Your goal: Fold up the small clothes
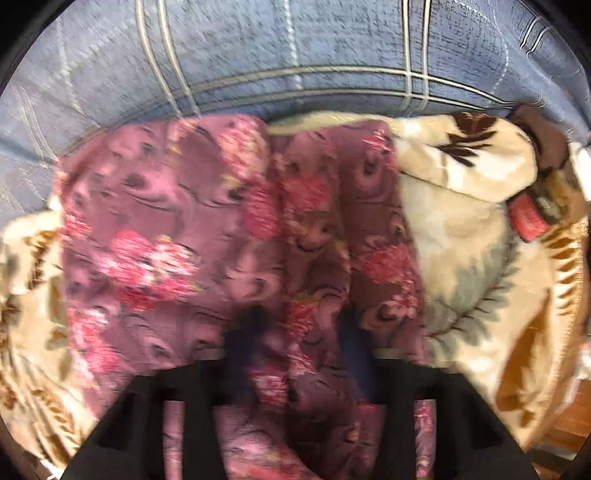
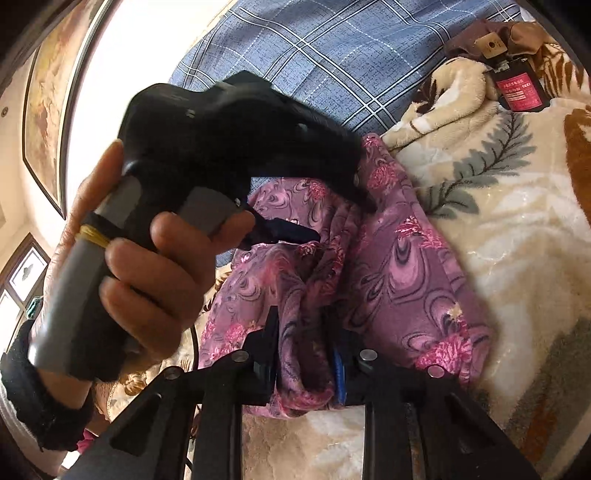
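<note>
A purple-pink floral garment [image 1: 166,221] lies crumpled on a beige plush blanket. In the blurred left wrist view my left gripper [image 1: 301,332] points down onto it, with a ridge of the cloth pinched between its dark fingers. The right wrist view shows the same garment [image 2: 399,266] and the left gripper [image 2: 332,218], held by a person's hand [image 2: 147,266], biting into the cloth's far part. My right gripper [image 2: 304,354] is shut on a bunched fold at the garment's near edge, cloth filling the gap between its fingers.
The beige leaf-patterned blanket [image 2: 517,258] covers the near side of the bed, and a blue plaid sheet [image 2: 314,55] lies beyond it. A dark box with a red label [image 2: 517,88] and a brown cloth [image 2: 476,33] rest at the far right. A framed picture [image 2: 48,92] hangs on the left wall.
</note>
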`<action>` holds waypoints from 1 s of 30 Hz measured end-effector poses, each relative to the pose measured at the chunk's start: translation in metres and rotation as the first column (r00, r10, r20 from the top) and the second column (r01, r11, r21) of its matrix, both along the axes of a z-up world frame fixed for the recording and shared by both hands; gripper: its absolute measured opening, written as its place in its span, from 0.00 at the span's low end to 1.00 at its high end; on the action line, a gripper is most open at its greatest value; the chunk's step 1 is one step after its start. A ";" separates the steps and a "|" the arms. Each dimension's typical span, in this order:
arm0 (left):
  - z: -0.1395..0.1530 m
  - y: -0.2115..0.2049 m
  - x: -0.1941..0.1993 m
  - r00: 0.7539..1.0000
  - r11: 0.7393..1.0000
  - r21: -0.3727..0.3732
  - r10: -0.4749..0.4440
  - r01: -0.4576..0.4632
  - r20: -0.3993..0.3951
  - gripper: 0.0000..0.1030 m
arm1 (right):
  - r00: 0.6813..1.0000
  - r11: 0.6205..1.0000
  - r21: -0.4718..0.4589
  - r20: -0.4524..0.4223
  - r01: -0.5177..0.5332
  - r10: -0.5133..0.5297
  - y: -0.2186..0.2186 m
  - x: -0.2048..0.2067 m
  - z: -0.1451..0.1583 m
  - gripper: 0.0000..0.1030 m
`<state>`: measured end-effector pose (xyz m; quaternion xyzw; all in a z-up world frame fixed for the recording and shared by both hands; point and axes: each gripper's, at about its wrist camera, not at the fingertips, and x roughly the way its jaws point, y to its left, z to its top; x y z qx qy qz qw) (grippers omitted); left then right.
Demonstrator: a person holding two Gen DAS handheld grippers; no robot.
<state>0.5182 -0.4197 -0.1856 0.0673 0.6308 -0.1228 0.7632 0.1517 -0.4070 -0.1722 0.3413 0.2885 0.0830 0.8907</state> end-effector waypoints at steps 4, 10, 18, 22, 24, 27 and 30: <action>0.013 0.012 -0.005 0.999 0.997 -0.077 0.023 -0.020 0.037 0.03 | 1.000 0.994 0.108 0.021 -0.011 0.009 -0.011 0.000 -0.004 0.11; 0.039 -0.004 -0.011 0.997 0.971 -0.234 -0.027 0.044 0.074 0.03 | 0.984 0.968 0.239 0.140 0.073 -0.109 -0.047 -0.035 0.012 0.10; 0.017 0.016 -0.015 0.997 0.927 -0.370 0.052 -0.067 -0.050 0.06 | 0.985 0.960 0.222 -0.026 0.171 -0.170 -0.064 -0.033 -0.015 0.23; 0.065 0.102 -0.020 0.988 0.886 -0.457 0.130 -0.077 0.084 0.27 | 0.964 0.957 0.123 0.020 0.262 -0.267 -0.069 -0.047 0.012 0.45; 0.077 0.151 -0.017 0.961 0.901 -0.419 0.209 -0.116 0.183 0.64 | 0.949 0.952 0.109 0.104 0.287 -0.298 -0.074 -0.054 0.035 0.58; 0.062 0.200 -0.002 0.951 0.901 -0.392 0.265 -0.185 0.161 0.62 | 0.974 0.984 0.008 0.138 0.178 -0.178 -0.077 -0.019 0.071 0.68; 0.027 0.218 0.017 0.943 0.855 -0.439 0.330 -0.274 0.053 0.62 | 0.998 0.997 0.078 0.061 -0.021 0.016 -0.080 0.056 0.072 0.68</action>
